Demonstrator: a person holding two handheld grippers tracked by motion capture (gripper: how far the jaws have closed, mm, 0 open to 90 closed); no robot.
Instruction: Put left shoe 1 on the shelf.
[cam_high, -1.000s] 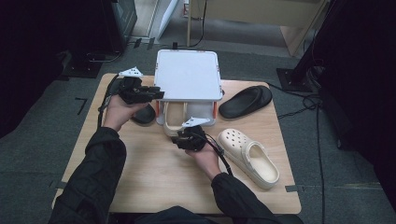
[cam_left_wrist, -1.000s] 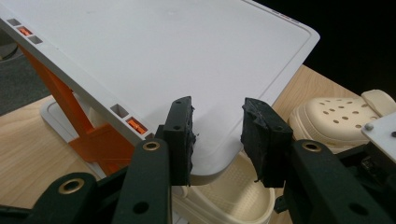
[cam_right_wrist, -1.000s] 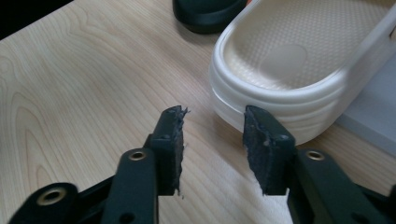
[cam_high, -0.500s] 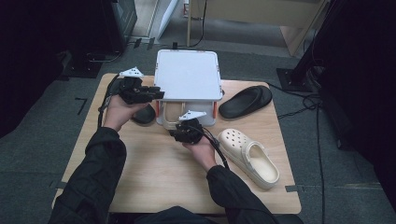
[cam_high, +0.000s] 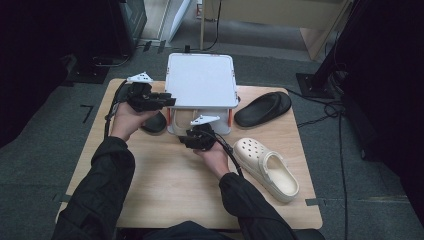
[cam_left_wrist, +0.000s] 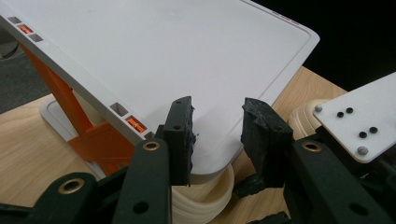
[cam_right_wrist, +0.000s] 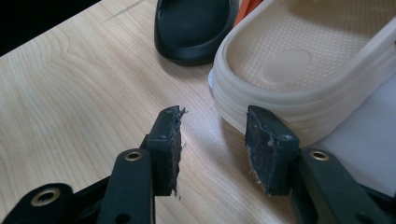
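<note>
Cream clog (cam_right_wrist: 299, 70) lies on the bottom tier of a white rack (cam_high: 201, 82) on the desk (cam_high: 165, 175). Right tongs (cam_right_wrist: 212, 135) gape just before its heel. Left tongs (cam_left_wrist: 217, 128) hang released at the rack's top corner.

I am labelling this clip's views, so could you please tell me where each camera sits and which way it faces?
High view: fixed above the person's side, looking forward and down on the wooden table; both forearms, the left claw and right claw show.
Left gripper view: rides the left claw, open, facing the white shelf top.
Right gripper view: rides the right claw, open, facing the cream clog under the shelf and a black slide.
Shared: both gripper views show the cream clog; the high view shows the shelf too.
</note>
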